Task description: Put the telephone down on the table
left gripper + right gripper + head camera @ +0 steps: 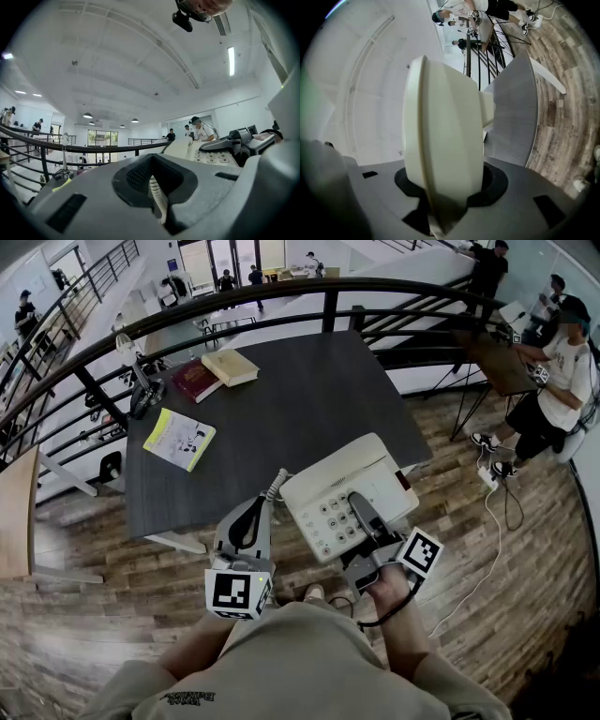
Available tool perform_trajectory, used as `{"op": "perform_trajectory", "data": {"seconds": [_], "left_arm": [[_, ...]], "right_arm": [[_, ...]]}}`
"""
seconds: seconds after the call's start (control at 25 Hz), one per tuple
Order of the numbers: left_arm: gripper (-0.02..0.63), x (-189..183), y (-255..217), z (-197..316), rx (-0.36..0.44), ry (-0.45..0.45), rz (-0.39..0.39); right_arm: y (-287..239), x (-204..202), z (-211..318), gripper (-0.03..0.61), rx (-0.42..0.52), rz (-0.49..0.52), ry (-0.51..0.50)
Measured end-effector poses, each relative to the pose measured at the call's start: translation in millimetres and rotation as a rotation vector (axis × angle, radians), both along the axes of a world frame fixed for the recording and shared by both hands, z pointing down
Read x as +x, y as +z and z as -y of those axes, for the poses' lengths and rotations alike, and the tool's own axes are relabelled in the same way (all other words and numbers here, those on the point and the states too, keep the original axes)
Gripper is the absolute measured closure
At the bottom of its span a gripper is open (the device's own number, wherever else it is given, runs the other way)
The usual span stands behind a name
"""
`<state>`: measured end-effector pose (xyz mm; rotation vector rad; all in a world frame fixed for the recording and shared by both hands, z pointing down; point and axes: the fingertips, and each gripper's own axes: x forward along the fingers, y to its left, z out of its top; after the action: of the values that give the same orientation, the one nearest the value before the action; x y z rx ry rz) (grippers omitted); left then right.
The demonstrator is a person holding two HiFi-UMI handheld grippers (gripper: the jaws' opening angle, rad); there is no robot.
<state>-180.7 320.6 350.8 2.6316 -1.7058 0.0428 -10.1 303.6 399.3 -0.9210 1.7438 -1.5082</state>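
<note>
R gripper [364,512] is clamped on the telephone [328,486]. One finger lies across the keypad and the other is underneath, so the jaws sit at a mid-width opening with the cream body filling the gap. The right gripper view shows the body edge-on, wedged deep in the jaw throat. I took it by the near edge, prob. the only spot thin enough to bite, which leaves most of the weight hanging out front.

L gripper [255,512] is closed narrow on the coiled cord [158,199], nothing else in it. I'm holding the cord so it doesn't drag or snag under the base on the way down.

The phone sits at the near right corner of the dark table [281,399], partly over the top and partly over the wood floor. I can't tell from here whether the underside touches yet, but I read it as just above the surface. Both grippers are level, so the base should land flat.

The far left of the table has a red book [195,379], a tan book [230,367] and a yellow booklet [178,439], all well apart from the phone. The middle is bare.

Next, IMO: push fwd so the whole base is over the top, lower it, then open R. The risk is letting go too near the edge, since it could tip off.
</note>
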Motion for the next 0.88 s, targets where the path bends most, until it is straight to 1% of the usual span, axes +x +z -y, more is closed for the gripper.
{"op": "perform_trajectory", "data": {"seconds": [0.32,0.68,0.88], "left_arm": [[0.609,6,8,2,-0.018,0.022,0.011],[0.609,12,13,3,-0.008,0.048,0.029],[0.609,16,14,3,-0.004,0.06,0.038]], "right_arm": [[3,2,2,0.38,0.004,0.001,0.007],[11,5,2,0.382,-0.014,0.021,0.03],[12,4,2,0.382,-0.005,0.018,0.021]]}}
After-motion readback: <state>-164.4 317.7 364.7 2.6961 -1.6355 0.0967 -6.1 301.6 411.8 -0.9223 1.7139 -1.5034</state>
